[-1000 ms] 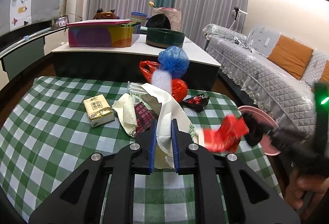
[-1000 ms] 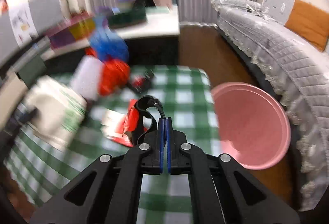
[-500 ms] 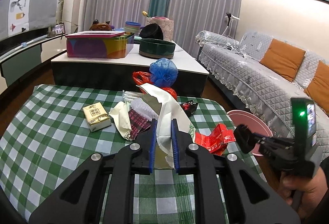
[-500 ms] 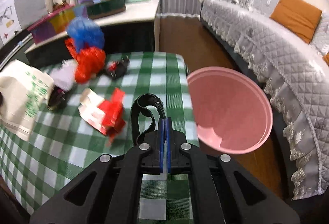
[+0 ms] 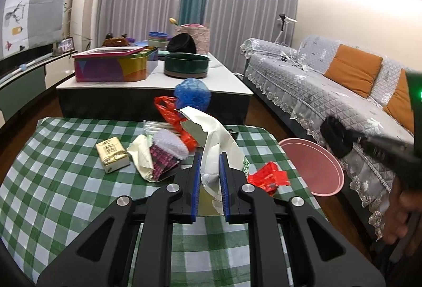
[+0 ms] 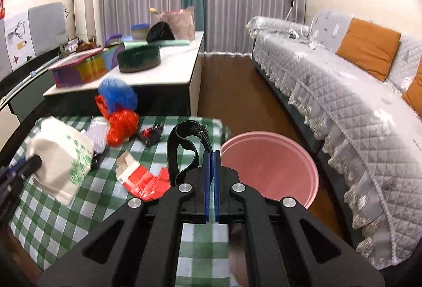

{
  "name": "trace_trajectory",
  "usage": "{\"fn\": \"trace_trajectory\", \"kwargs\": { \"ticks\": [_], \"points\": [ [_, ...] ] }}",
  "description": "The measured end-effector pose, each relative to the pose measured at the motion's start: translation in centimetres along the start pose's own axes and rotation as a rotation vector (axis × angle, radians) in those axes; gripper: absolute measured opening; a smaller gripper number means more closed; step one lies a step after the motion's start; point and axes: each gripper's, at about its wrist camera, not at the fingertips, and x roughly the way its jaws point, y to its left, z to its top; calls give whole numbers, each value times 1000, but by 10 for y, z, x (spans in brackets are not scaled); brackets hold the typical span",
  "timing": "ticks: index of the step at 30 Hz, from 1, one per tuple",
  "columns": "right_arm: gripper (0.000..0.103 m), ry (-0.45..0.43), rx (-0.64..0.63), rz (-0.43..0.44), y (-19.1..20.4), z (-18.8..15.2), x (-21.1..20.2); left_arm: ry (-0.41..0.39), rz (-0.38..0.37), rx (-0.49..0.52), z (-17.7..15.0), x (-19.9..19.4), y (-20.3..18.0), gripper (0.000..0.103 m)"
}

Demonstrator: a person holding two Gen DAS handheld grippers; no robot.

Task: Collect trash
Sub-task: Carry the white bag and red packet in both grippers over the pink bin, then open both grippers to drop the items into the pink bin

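Observation:
My left gripper [image 5: 209, 163] is shut on a white paper bag [image 5: 213, 136] with a green leaf print, held above the green checked table [image 5: 52, 181]. In the right wrist view the same bag [image 6: 63, 160] hangs at the left. My right gripper [image 6: 211, 155] is shut on a looped black strap [image 6: 182, 150] that curls up from its fingertips, over the table's right edge beside the pink bin [image 6: 269, 163]. A crumpled red wrapper [image 6: 147, 181] lies on the cloth just left of it. The pile beyond holds a yellow tissue pack [image 5: 112, 156], a red plastic bag [image 5: 168, 110] and a blue mesh ball [image 5: 192, 94].
The pink bin [image 5: 311, 165] stands on the floor off the table's right side, next to a grey quilted sofa [image 6: 343, 92]. A low white counter [image 5: 158, 78] with a colourful tin and a dark round box stands behind the table. A hand [image 5: 398, 215] holds the right gripper.
The right gripper has risen and swung right with the black strap, from over the red wrapper to beside the pink bin. The left gripper has lifted the bag a little.

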Motion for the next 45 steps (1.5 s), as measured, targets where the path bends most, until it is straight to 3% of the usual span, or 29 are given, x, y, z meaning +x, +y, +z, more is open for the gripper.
{"fn": "trace_trajectory", "kwargs": {
  "ticks": [12, 21, 35, 45],
  "points": [
    [2, -83, -3, -50, -85, 43, -12, 33, -82, 37, 16, 19, -54, 13],
    [2, -90, 76, -60, -134, 44, 11, 31, -116, 80, 40, 53, -107, 13],
    [2, -92, 134, -73, -161, 54, 51, 74, -181, 127, 51, 128, -178, 13],
    [3, -57, 137, -77, -168, 51, 74, 118, -203, 163, 44, 167, -200, 13]
  ]
}}
